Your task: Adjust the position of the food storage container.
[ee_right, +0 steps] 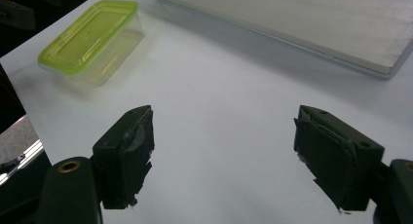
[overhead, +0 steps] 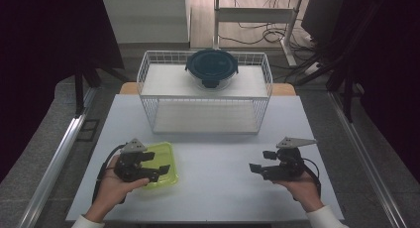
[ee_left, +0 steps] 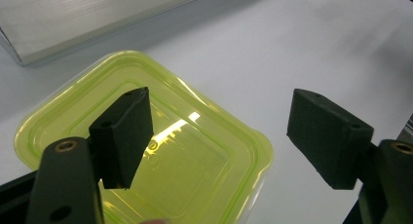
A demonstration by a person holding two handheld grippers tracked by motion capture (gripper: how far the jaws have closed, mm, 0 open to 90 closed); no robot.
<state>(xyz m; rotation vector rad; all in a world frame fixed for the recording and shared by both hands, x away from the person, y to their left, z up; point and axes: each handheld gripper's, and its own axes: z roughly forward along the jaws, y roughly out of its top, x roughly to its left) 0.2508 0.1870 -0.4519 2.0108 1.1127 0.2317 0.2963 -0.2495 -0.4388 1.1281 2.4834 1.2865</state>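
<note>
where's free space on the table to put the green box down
Bare tabletop lies between the green box and the right hand-held gripper, in front of the wire rack. The rack's lower shelf is bare too. The top shelf is crowded by the round container.

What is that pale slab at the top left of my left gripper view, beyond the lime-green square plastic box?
Observer: It is the bottom shelf of a white wire rack that stands at the back of the white table.
Operator: Is anything on that rack?
Observer: Yes, a round glass container with a dark blue lid sits on its top shelf.
Operator: And where is the other hand?
Observer: The right tool is open over bare table, well apart from the lime-green box, with nothing between its jaws.
</note>
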